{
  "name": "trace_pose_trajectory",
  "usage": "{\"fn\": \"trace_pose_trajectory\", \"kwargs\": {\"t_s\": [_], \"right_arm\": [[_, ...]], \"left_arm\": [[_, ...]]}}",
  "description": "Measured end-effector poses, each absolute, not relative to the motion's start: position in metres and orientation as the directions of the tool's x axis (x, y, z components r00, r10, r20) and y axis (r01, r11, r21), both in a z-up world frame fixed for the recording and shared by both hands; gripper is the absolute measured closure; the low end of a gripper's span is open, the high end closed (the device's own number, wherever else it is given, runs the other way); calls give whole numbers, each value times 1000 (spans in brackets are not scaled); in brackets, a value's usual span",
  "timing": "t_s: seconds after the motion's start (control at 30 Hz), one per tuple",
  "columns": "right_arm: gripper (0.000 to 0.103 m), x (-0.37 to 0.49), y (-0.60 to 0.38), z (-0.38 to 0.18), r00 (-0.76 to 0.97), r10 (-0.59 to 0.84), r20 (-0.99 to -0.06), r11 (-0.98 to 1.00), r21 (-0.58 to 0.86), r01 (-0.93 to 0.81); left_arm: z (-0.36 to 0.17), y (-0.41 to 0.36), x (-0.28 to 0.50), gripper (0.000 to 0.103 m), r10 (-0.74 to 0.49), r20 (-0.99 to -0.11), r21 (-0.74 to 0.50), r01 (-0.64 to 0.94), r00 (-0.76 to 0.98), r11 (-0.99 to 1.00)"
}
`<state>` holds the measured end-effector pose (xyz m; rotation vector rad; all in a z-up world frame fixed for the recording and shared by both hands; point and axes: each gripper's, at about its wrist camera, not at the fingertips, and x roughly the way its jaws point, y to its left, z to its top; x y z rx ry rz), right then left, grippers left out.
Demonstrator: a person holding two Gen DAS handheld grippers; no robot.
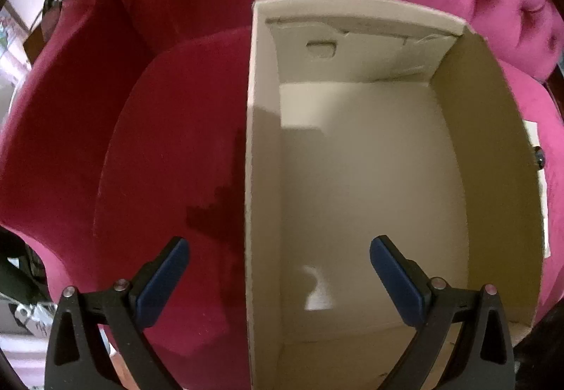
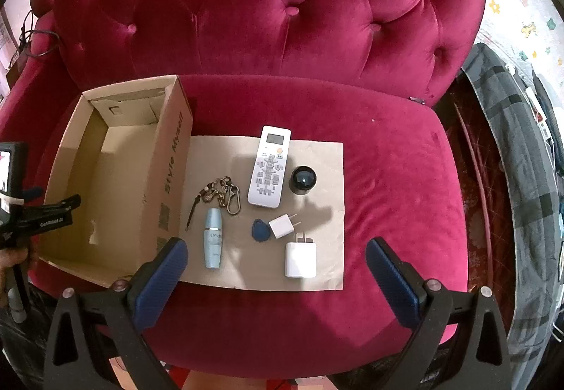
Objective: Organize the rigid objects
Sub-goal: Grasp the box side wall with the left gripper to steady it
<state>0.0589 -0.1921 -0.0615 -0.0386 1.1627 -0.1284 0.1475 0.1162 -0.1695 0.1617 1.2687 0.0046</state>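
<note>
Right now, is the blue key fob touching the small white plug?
Cannot tell. In the right wrist view the blue key fob sits right beside the small white plug, edges meeting in the image, with no plain gap or contact.

Crimson velvet armchair, white remote

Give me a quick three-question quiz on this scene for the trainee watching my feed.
1. True or false: the cardboard box already holds an item.
2. Which lies nearest the box on the brown paper sheet? A) remote control B) keychain C) large white charger
3. Fill in: both the left gripper and the right gripper are ____.

Key: 1. False, it is empty. 2. B. 3. Open, holding nothing.
</note>
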Motion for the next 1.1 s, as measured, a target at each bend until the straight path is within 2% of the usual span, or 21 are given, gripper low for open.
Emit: {"fn": "trace_pose_trajectory", "kwargs": {"t_s": [0.1, 0.13, 0.2, 0.37, 0.5, 0.57, 0.67, 1.1], "right_arm": [[0, 60, -193, -65, 385, -120, -915, 992, -95, 83], [0, 61, -194, -66, 383, -119, -916, 992, -94, 84], [0, 62, -195, -67, 380, -121, -917, 992, -95, 85], [0, 64, -196, -73, 373, -124, -919, 991, -100, 83], [0, 66, -198, -76, 363, -126, -923, 991, -99, 91], [0, 67, -197, -77, 360, -127, -924, 991, -101, 91], [0, 69, -197, -78, 364, -122, -923, 991, -97, 87], [0, 83, -217, -111, 349, -119, -929, 991, -90, 98]], "left_arm": [[-170, 118, 147, 1, 74, -950, 104, 83, 303, 991], [-170, 119, 147, 5, 67, -949, 97, 83, 309, 992], [-171, 122, 145, 16, 59, -949, 91, 88, 310, 992], [-185, 122, 145, 59, 43, -965, 76, 118, 258, 990], [-189, 120, 142, 68, 60, -965, 95, 128, 256, 987], [-190, 124, 142, 79, 65, -965, 96, 112, 255, 989], [-190, 128, 144, 91, 68, -968, 92, 89, 241, 992], [-198, 139, 146, 91, 44, -975, 61, 68, 219, 996]]}}
